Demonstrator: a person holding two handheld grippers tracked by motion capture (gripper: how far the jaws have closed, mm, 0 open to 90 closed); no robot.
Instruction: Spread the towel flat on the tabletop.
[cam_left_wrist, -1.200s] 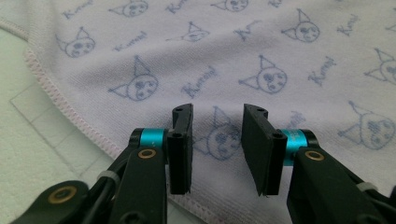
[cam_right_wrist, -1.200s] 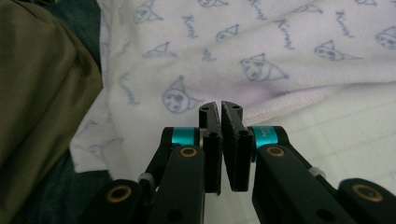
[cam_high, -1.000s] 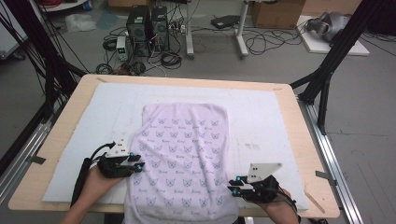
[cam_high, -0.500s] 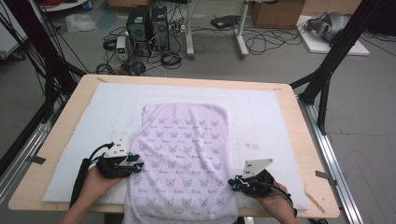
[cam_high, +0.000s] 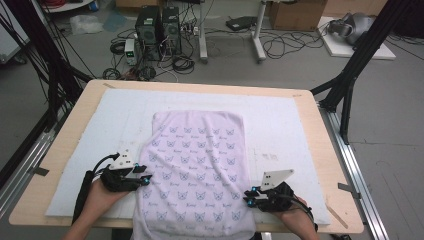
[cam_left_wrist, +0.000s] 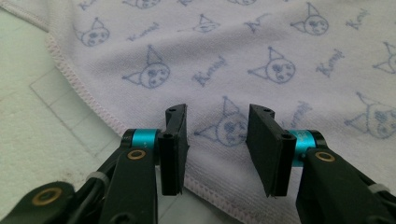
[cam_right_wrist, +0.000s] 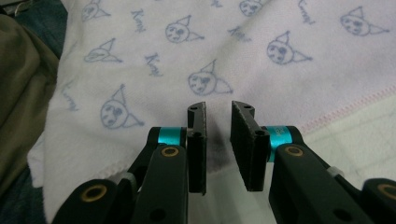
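1. Pale lilac terry cloth, printed all over with small blue cat-like faces and a script word: the towel (cam_high: 197, 167) lies flat in the middle of the table (cam_high: 310, 107), on a white foam mat (cam_high: 100, 130) that covers most of the top. Its near end hangs over the table's front edge toward the person.

2. Left tool (cam_high: 142, 179) sits at the towel's left hem, close to the near end. In the left gripper view its jaws stand moderately apart over the stitched hem (cam_left_wrist: 77, 81), with cloth showing between the pads but nothing pinched. They have just been opening.

3. Right tool (cam_high: 248, 196) sits at the opposite hem, a little nearer the person. In the right gripper view the gap between its jaws is narrow and shows bare towel edge (cam_right_wrist: 327, 116); the pads are not pressing on the fabric. They closed and have just opened again slightly.

4. My reading: both tools are placed on opposite side hems at much the same depth so the near end can be lifted evenly, likely for a fold away from the person. Neither has a grip yet.

5. No bin, tray or basket is on the table, so nothing sits inside anything. Floor beyond holds computer towers (cam_high: 157, 25) and loose cables.
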